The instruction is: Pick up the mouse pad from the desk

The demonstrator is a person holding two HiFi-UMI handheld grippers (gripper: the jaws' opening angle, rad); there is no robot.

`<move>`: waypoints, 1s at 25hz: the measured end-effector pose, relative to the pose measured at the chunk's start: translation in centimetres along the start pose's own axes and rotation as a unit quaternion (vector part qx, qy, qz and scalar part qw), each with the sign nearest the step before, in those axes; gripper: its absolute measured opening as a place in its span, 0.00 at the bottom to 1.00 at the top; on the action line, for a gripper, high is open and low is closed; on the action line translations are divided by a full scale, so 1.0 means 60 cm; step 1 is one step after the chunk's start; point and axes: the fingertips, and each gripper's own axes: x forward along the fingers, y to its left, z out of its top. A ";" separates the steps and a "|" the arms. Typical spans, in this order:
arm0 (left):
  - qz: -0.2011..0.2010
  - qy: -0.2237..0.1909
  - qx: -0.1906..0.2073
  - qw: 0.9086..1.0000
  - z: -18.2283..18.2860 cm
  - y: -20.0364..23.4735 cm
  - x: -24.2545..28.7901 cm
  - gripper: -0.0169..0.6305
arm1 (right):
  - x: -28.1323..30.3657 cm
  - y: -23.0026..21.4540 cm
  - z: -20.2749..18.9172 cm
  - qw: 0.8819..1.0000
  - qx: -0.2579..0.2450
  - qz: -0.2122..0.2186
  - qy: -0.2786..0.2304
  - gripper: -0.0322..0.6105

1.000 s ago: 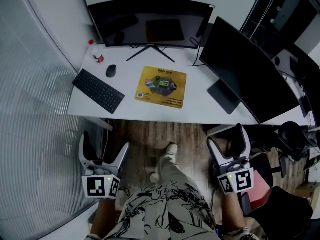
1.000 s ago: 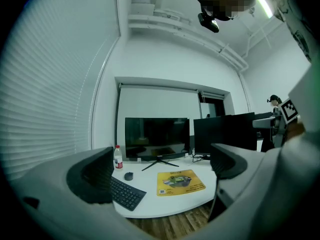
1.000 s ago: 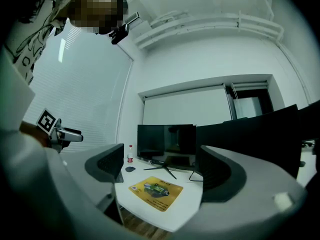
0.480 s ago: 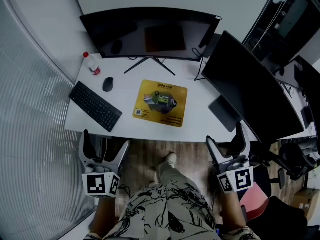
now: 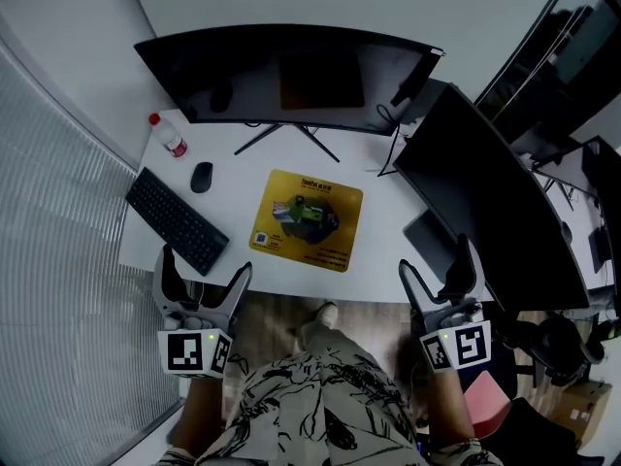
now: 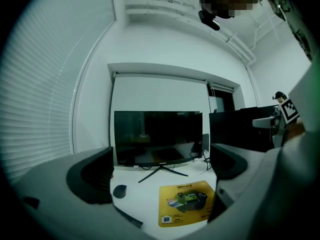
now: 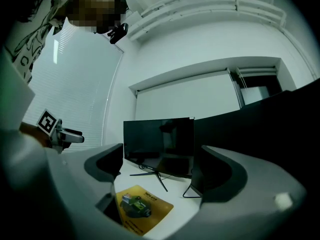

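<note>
A yellow mouse pad (image 5: 308, 219) with a printed picture lies flat in the middle of the white desk (image 5: 383, 212), in front of the curved monitor (image 5: 286, 76). It shows too in the left gripper view, mouse pad (image 6: 186, 202), and in the right gripper view, mouse pad (image 7: 141, 207). My left gripper (image 5: 203, 282) hangs open at the desk's near left edge, short of the pad. My right gripper (image 5: 437, 272) is open at the near right edge. Nothing is between either pair of jaws.
A black keyboard (image 5: 176, 219) lies left of the pad, with a black mouse (image 5: 201, 176) and a small bottle (image 5: 167, 136) behind it. A second monitor (image 5: 482, 202) stands on the right side. A window blind (image 5: 58, 260) runs along the left.
The view has moved forward over the desk. Both grippers are now nearer the desk's front edge, still open and holding nothing.
</note>
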 end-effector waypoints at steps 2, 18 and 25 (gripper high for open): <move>-0.004 -0.004 -0.010 1.000 0.002 -0.005 0.021 0.94 | 0.016 -0.014 -0.007 1.000 0.006 0.003 0.003 0.79; -0.045 0.071 -0.038 0.996 -0.076 -0.003 0.179 0.94 | 0.113 -0.067 -0.100 0.997 0.045 -0.025 0.065 0.80; -0.092 0.129 -0.065 0.985 -0.141 0.018 0.273 0.94 | 0.172 -0.075 -0.174 0.988 0.072 -0.062 0.119 0.80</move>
